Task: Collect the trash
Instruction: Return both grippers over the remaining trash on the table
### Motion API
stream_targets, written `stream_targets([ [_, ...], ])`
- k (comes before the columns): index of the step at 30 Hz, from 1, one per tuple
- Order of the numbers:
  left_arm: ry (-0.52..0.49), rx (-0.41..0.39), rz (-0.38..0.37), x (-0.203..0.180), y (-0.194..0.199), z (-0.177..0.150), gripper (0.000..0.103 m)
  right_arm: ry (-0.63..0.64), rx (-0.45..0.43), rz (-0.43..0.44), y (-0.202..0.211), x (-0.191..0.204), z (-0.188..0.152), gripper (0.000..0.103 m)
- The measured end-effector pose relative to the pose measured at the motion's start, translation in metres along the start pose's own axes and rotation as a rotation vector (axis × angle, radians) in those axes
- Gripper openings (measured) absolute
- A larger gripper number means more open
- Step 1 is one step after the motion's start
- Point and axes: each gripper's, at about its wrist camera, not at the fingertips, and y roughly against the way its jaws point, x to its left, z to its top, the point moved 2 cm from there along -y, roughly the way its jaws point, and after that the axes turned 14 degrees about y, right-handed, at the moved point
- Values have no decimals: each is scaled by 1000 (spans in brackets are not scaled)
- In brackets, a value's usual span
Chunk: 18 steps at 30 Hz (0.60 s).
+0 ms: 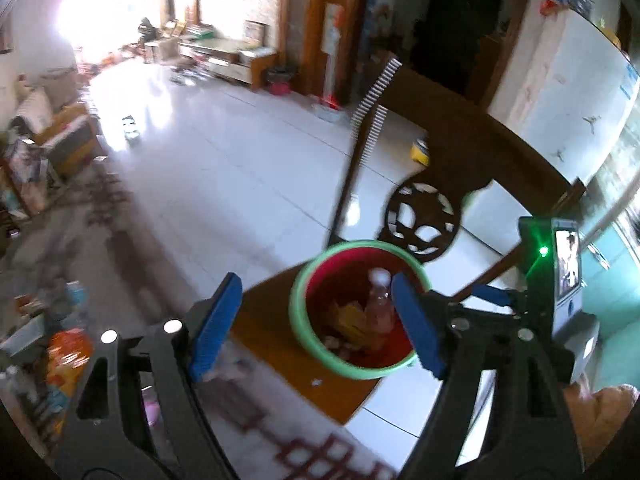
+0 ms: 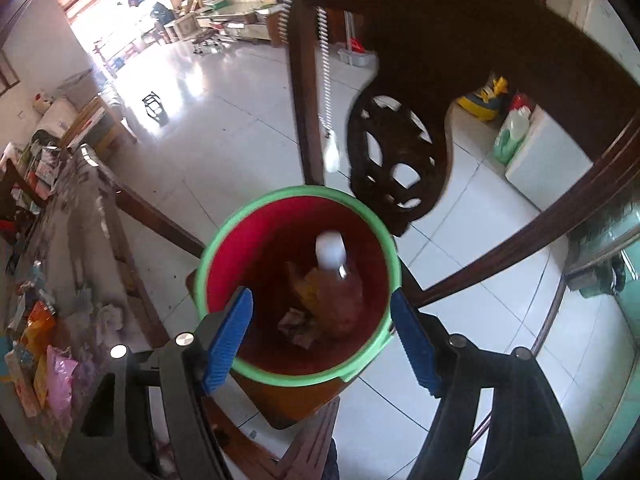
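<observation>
Above a red bucket [image 2: 296, 284] with a green rim, the right gripper [image 2: 320, 340] pointed steeply down, its blue fingers [image 2: 228, 344] spread wide with nothing between them. Inside the bucket lay the trash: a clear bottle [image 2: 336, 280] with a white cap, a yellow wrapper [image 2: 308, 288] and crumpled paper [image 2: 296, 324]. Beside it, the left gripper [image 1: 316, 320] also stood open and empty. More wrappers [image 2: 44, 352] lay on the counter [image 2: 80, 240].
</observation>
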Motion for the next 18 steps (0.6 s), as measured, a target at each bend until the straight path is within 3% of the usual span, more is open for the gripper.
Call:
stream_targets([
  [3,77,-3,36,37,31,-4,76,65,-27,30,13,32,5,70],
  [11,266,-71,221,147,116,-33,76,303,-81,177,45,159,15,70],
  [18,407,-132,352,230,177,-68,76,491,-125,288,75,266,5,70],
])
